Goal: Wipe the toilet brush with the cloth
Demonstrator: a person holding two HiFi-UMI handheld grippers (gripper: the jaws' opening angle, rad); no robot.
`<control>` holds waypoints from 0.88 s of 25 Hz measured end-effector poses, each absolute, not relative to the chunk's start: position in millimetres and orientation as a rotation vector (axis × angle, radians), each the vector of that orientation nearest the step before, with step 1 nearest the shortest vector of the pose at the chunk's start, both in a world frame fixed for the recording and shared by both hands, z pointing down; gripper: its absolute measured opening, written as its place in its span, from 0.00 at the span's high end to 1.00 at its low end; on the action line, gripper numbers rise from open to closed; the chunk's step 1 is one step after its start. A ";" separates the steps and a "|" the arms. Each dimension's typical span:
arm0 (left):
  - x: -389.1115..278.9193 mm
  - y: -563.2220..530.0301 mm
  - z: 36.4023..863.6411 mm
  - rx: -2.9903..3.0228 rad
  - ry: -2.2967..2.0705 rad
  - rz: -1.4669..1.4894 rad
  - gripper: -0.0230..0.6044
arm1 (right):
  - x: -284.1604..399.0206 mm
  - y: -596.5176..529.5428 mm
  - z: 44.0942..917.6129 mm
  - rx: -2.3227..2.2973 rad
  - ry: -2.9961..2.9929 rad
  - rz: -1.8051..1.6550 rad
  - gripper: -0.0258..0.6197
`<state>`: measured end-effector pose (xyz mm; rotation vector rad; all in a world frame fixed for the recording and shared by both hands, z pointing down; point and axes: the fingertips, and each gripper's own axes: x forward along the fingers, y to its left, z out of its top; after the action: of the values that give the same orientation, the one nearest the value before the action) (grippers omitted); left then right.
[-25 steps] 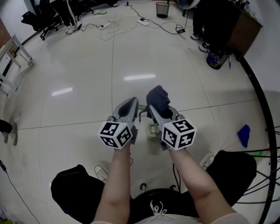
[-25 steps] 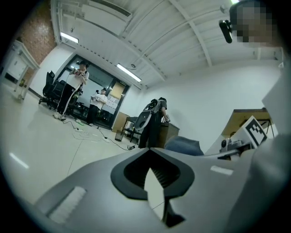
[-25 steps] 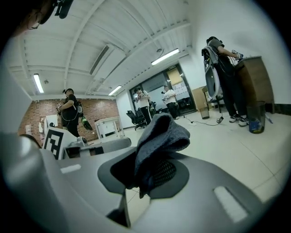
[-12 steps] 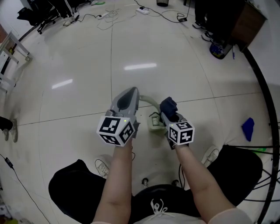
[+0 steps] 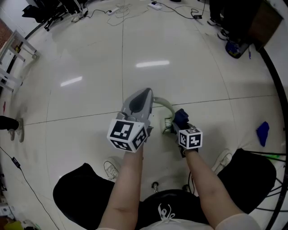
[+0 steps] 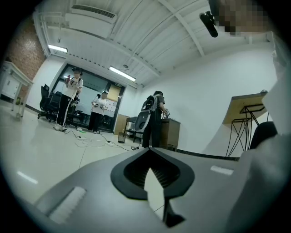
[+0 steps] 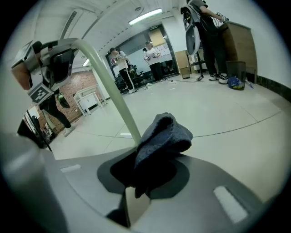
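Observation:
My left gripper (image 5: 146, 93) is raised and shut on the top of the toilet brush, whose pale green handle (image 5: 164, 104) curves out to the right and down to the bristle head (image 5: 168, 127). Lower down, my right gripper (image 5: 180, 120) is shut on a dark blue cloth (image 5: 181, 115) that lies against the brush just above the bristles. In the right gripper view the cloth (image 7: 163, 136) bulges out of the jaws beside the handle (image 7: 113, 91), which rises to the left gripper (image 7: 47, 61). In the left gripper view the jaws (image 6: 154, 179) are nearly closed, and the brush is hardly visible.
Another blue cloth (image 5: 262, 133) lies on the tiled floor at the right, near a black curved cable (image 5: 276, 112). Cables and a power strip (image 5: 155, 6) lie at the far end. The person's shoes (image 5: 112, 170) and a stool base (image 5: 155, 186) are below. Several people (image 6: 154, 118) stand far off.
The right gripper has slid the cloth down the handle, from beside the left gripper's tip to just above the bristles. The left gripper has risen slightly, still holding the brush.

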<state>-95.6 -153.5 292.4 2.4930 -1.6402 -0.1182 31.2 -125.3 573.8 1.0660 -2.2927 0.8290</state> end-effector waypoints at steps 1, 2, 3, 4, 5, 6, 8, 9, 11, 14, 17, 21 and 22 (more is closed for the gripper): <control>-95.1 -153.5 292.3 2.493 -1.636 -0.120 0.95 | 33.3 -123.0 566.7 1.071 -2.293 0.798 0.84; -94.0 -153.8 292.2 2.495 -1.631 -0.119 0.95 | 35.6 -120.1 558.2 1.081 -2.298 0.767 0.84; -92.6 -154.0 292.3 2.498 -1.626 -0.118 0.95 | 36.9 -115.1 549.1 1.091 -2.307 0.739 0.84; -91.0 -153.8 292.8 2.501 -1.619 -0.118 0.95 | 36.0 -106.0 541.2 1.087 -2.316 0.716 0.84; -89.6 -153.1 293.6 2.503 -1.611 -0.120 0.95 | 31.7 -92.6 535.1 1.062 -2.327 0.693 0.84; -88.7 -152.0 294.2 2.503 -1.601 -0.125 0.95 | 23.7 -77.3 529.8 1.020 -2.341 0.664 0.85; -88.4 -150.0 293.7 2.501 -1.579 -0.132 0.95 | 1.1 -54.2 513.3 0.937 -2.383 0.575 0.85; -88.4 -148.9 293.2 2.499 -1.568 -0.134 0.95 | -10.9 -49.8 500.4 0.911 -2.413 0.523 0.85; -86.4 -146.4 293.2 2.494 -1.543 -0.138 0.96 | -33.1 -51.6 467.7 0.874 -2.485 0.411 0.85; -83.2 -142.5 295.0 2.500 -1.513 -0.117 0.95 | -63.8 -58.2 418.4 0.802 -2.543 0.195 0.85; -83.2 -141.1 297.9 2.501 -1.487 -0.103 0.95 | -84.7 -64.6 391.4 0.743 -2.520 0.013 0.85; -84.3 -138.2 298.3 2.489 -1.465 -0.134 0.95 | -75.8 -82.9 382.5 0.838 -2.547 0.206 0.85; -84.6 -138.2 297.0 2.485 -1.461 -0.157 0.95 | -70.1 -88.3 382.0 0.874 -2.561 0.302 0.85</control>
<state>-84.6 -138.2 297.0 2.4854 -1.4607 -0.1566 -70.1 -88.3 382.0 0.8737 -2.5607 0.3024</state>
